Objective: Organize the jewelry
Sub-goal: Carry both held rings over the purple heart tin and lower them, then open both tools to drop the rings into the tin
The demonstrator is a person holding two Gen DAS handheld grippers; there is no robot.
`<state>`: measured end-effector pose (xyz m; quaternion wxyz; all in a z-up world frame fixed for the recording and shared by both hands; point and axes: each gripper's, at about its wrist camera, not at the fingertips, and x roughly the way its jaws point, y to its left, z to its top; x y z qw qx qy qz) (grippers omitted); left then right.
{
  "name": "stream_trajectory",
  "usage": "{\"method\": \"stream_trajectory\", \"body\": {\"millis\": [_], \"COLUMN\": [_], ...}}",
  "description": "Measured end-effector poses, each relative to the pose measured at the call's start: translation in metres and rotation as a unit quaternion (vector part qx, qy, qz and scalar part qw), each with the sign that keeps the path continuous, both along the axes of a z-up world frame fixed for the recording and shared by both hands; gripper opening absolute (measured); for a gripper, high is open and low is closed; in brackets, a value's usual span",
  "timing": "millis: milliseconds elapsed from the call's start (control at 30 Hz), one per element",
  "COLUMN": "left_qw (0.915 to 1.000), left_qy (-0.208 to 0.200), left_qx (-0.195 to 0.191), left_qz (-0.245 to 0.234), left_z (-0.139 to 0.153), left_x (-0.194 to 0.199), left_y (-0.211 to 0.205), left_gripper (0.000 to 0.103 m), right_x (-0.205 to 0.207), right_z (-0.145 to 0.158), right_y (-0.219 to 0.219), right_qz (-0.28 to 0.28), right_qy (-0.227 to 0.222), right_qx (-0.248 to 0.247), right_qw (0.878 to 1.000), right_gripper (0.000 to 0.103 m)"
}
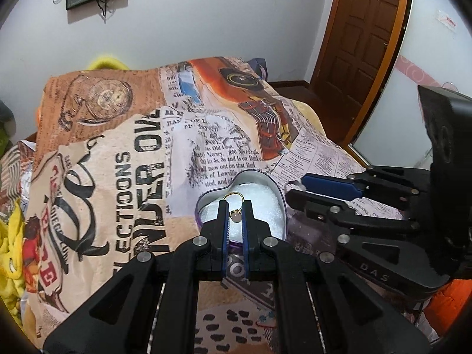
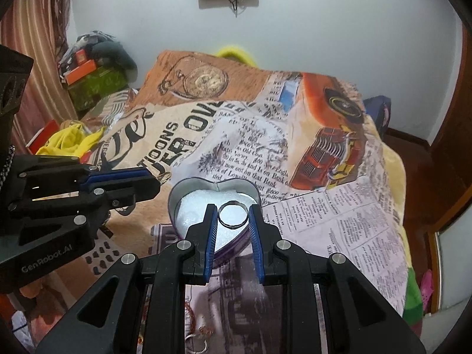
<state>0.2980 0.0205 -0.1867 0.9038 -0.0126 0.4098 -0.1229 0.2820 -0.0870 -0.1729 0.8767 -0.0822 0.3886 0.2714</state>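
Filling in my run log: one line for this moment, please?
left gripper: shut on thin gold ring | right gripper: shut on wide silver band | both over white-padded heart-shaped tin on printed blanket

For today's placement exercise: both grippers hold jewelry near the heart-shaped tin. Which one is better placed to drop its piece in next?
Probably the right gripper: its silver ring hangs over the white padding of the heart-shaped tin. In that view the left gripper, pinching a gold earring, sits off the tin's left rim.

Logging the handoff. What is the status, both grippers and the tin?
Left gripper shut on gold earring, over heart-shaped tin. Right gripper shut on silver ring, also over the tin. Tin open, white padding inside. Nothing in the way.
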Motion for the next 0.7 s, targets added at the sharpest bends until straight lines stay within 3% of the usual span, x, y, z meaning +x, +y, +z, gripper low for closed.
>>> {"method": "stream_trajectory", "body": {"millis": [400,700], "left_qw": [0.9979,0.9988], "left_qy": [0.053,0.042], "left_qx": [-0.025,-0.001], "left_qz": [-0.027,-0.023], "left_z": [-0.023,-0.021], "left_x": [0.024,0.020], "left_y": [0.001,0.001], "left_gripper": [0.006,0.006], "right_x": [0.019,0.018], "right_z": [-0.015,-0.020], "right_y": [0.011,0.019], "right_qz": [0.022,0.038], "right_qy": [0.035,0.037], "right_qx": [-0.019,-0.035], "right_qw": [0.999,0.998], "right_gripper": [0.019,0.019]}}
